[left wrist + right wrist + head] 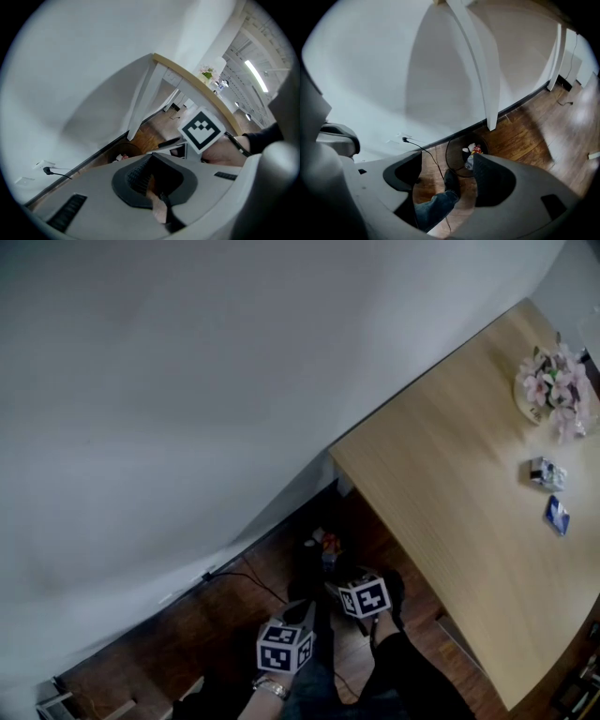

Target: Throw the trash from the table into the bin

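Two trash pieces (547, 472) (557, 515), one bin (453, 165)

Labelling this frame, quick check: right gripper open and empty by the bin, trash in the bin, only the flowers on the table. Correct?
Not quite. The table holds more than the flowers: the head view shows a crumpled wrapper and a blue packet lying near them. The rest stands: right gripper open and empty, trash in the bin.

Dim, soft light; fisheye-warped edges
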